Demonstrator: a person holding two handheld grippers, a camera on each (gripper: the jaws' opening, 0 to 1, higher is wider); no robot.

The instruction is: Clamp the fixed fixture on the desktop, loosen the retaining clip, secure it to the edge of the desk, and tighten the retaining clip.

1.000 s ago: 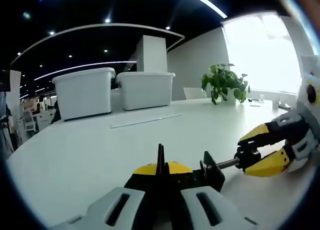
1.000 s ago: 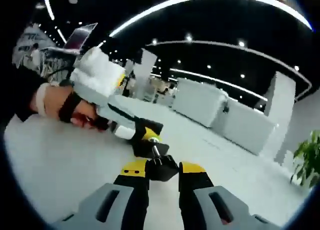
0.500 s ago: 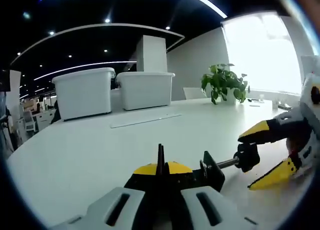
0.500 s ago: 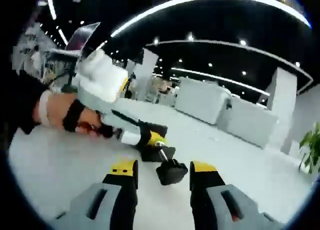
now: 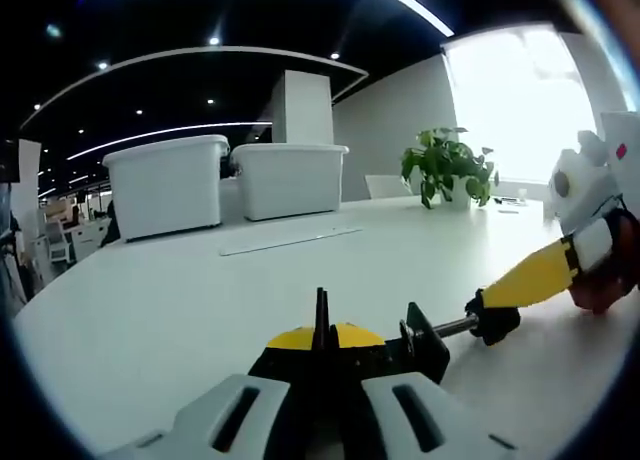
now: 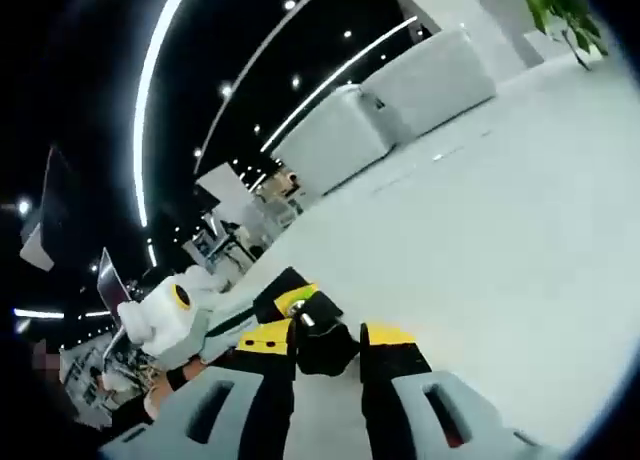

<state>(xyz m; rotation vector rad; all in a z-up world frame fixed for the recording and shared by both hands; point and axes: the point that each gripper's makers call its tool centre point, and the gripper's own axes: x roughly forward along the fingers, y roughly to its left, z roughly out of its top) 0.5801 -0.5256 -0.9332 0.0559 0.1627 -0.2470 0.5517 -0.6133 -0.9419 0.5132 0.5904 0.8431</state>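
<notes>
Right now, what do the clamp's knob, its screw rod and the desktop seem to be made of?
Knob: probably hard black plastic, matte, with no shine; the right hand-held gripper closes on it.
Screw rod: likely bare metal, thin and grey with a bright glint.
Desktop: a smooth white surface with soft reflections, perhaps laminate; the core cannot be told.

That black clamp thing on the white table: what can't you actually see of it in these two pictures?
- Left gripper view: the clamp body is hidden behind the left tool, shut on it.
- Right gripper view: the knob sits between the right tool tips; contact is unclear, and the screw is hidden.
- Neither view shows the table edge.
</notes>
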